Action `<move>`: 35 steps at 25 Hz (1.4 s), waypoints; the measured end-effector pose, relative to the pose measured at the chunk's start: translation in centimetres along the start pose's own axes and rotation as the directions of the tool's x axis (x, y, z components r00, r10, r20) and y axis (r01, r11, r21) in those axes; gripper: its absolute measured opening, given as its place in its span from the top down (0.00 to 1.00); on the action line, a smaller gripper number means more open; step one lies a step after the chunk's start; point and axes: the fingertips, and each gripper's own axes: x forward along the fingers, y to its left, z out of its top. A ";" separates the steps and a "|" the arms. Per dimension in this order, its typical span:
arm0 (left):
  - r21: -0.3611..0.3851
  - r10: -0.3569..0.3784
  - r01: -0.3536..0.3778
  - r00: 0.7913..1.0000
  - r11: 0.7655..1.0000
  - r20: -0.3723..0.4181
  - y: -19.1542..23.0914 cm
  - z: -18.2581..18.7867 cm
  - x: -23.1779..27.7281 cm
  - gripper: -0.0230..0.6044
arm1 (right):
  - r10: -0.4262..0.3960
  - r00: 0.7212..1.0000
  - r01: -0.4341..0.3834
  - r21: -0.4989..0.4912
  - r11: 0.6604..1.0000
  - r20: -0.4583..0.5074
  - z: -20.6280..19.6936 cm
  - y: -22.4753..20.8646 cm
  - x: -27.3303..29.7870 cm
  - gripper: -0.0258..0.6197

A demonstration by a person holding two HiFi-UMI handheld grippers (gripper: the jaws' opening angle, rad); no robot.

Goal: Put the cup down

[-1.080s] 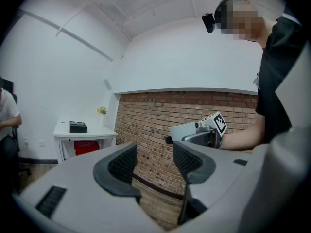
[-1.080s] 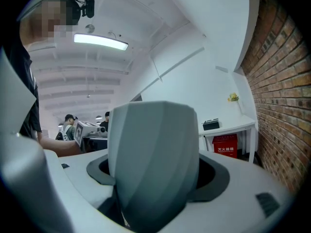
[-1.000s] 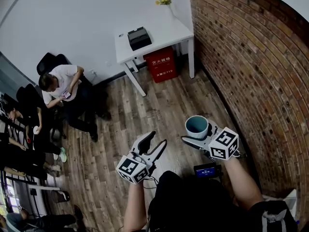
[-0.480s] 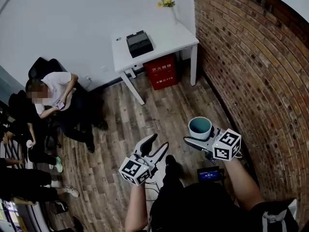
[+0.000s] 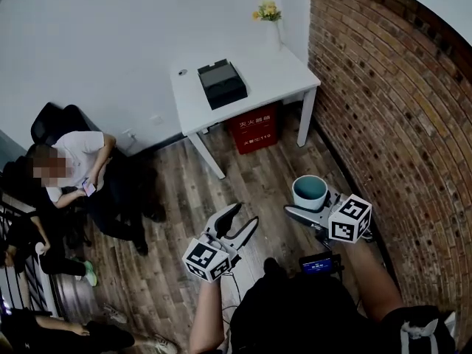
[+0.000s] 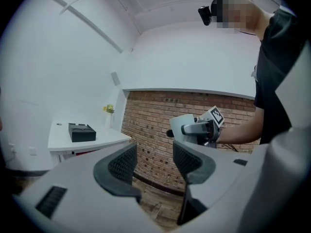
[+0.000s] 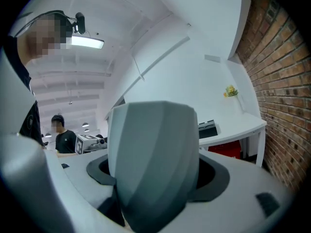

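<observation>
A grey faceted cup [image 5: 310,192] with a teal inside is held upright in my right gripper [image 5: 304,203], which is shut on it over the wooden floor. In the right gripper view the cup [image 7: 153,164] fills the space between the jaws. My left gripper [image 5: 237,224] is open and holds nothing, lower and to the left of the cup. In the left gripper view the left gripper [image 6: 154,163] has a clear gap between its pads, and the cup [image 6: 185,128] shows beyond them. The white table [image 5: 273,76] stands ahead against the wall.
A black box [image 5: 223,82] and a vase of yellow flowers [image 5: 268,13] sit on the table, a red box [image 5: 255,127] under it. A brick wall [image 5: 398,124] runs along the right. Seated people [image 5: 74,175] and chairs are at the left.
The view has moved closer to the table, which now sits lower and further right in frame. Both grippers keep their pose, the cup still held.
</observation>
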 end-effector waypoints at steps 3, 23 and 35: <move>-0.012 -0.015 0.015 1.000 1.000 -0.006 2.9 0.2 1.1 0.58 | -0.014 1.000 0.014 0.015 1.000 -0.007 0.5 -1.8 2.5 0.36; -0.040 0.062 -0.062 0.998 0.997 0.005 26.1 4.7 16.7 0.58 | 0.150 0.988 -0.150 0.007 0.989 -0.024 9.3 -21.8 23.9 0.36; -0.039 0.082 -0.081 0.996 0.996 0.022 38.6 10.4 26.3 0.58 | 0.201 0.977 -0.202 0.003 0.979 -0.069 15.4 -32.7 33.1 0.36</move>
